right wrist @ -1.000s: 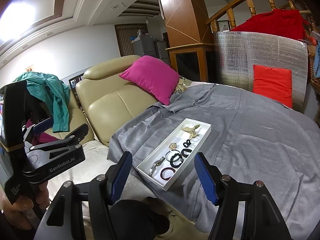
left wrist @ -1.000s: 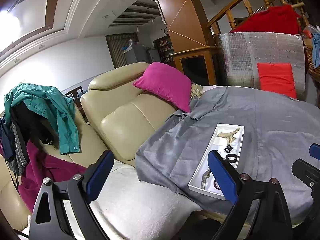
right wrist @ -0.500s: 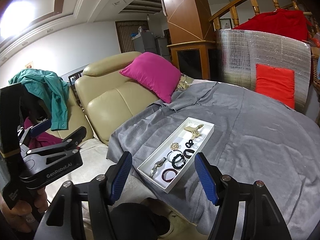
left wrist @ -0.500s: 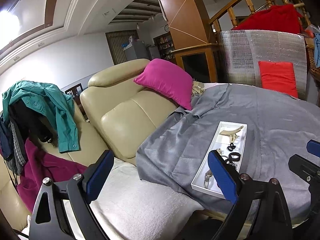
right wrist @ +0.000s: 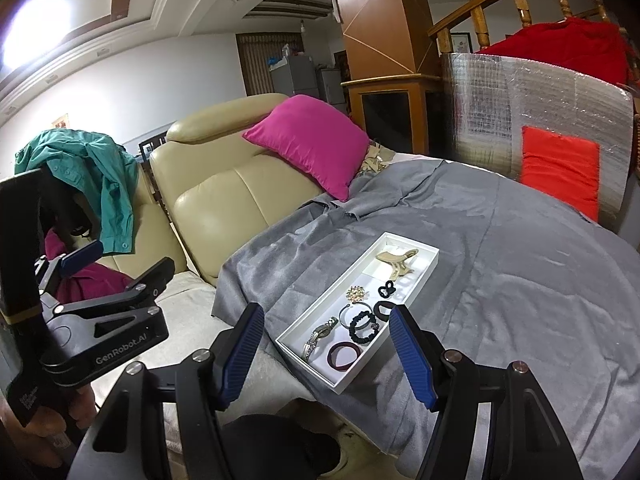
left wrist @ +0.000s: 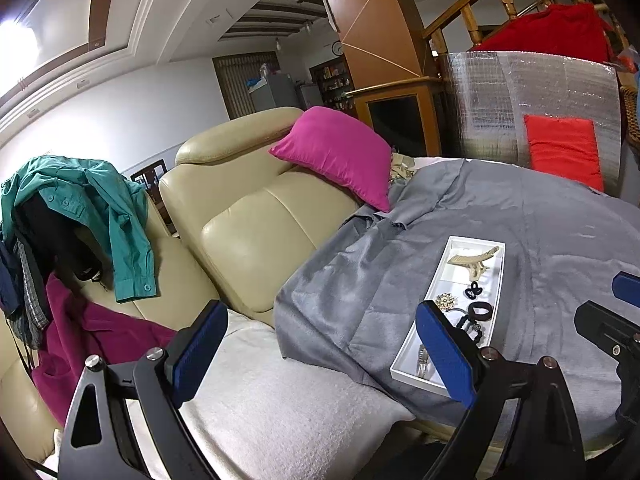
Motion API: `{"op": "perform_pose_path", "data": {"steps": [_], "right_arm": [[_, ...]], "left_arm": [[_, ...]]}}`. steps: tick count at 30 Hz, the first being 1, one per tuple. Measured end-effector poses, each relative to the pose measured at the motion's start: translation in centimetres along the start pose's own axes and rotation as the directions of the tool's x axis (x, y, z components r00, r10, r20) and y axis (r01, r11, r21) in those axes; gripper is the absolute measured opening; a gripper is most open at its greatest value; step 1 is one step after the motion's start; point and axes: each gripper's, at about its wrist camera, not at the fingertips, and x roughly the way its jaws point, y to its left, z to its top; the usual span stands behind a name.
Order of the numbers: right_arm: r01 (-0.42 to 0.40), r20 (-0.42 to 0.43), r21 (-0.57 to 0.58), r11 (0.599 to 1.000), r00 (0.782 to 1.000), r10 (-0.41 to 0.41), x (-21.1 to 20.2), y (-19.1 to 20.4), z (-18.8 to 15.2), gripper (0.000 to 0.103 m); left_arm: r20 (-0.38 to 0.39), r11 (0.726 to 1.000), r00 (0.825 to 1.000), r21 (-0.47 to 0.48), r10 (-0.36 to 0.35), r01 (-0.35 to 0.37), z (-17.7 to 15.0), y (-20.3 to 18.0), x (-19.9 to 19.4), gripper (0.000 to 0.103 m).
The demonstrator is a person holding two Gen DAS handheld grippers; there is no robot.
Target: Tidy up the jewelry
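Note:
A long white tray (right wrist: pixel 427 270) lies on the grey cloth and holds a beige hair claw (right wrist: pixel 396 262), a gold brooch (right wrist: pixel 355 293), black hair ties (right wrist: pixel 386 309), a beaded black bracelet (right wrist: pixel 362 327), a silver watch (right wrist: pixel 318 336) and a dark red bangle (right wrist: pixel 343 355). The tray also shows in the left wrist view (left wrist: pixel 500 280), partly behind a blue pad. My right gripper (right wrist: pixel 328 354) is open and empty, just short of the tray's near end. My left gripper (left wrist: pixel 320 354) is open and empty, over the white towel left of the tray.
The grey cloth (right wrist: pixel 520 280) covers a round table. A beige leather sofa (left wrist: pixel 248 216) with a magenta cushion (left wrist: pixel 336 156) stands behind. Clothes (left wrist: pixel 80 216) hang at left. A white towel (left wrist: pixel 288 408) lies on the seat. A silver foil panel (right wrist: pixel 532 120) with a red cushion stands at back right.
Both grippers have drifted slightly; the tray sits a little higher and further right in both views. Both stay open and empty.

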Motion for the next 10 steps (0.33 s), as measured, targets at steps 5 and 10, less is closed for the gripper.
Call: {"op": "perform_pose_path", "data": {"steps": [5,10], "right_arm": [[0.000,-0.003,0.008,1.000,1.000,0.000,1.1,-1.0,0.2,0.069],[0.072,0.015,0.088,0.994,0.997,-0.074,0.9,-6.9,0.3,0.069]], "left_arm": [[0.001,1.000,1.000,0.008,0.001,-0.001,0.2,-0.7,0.9,0.095],[-0.005,0.976,0.978,0.057,-0.209,0.209,2.3,-5.5,1.9,0.096]]}}
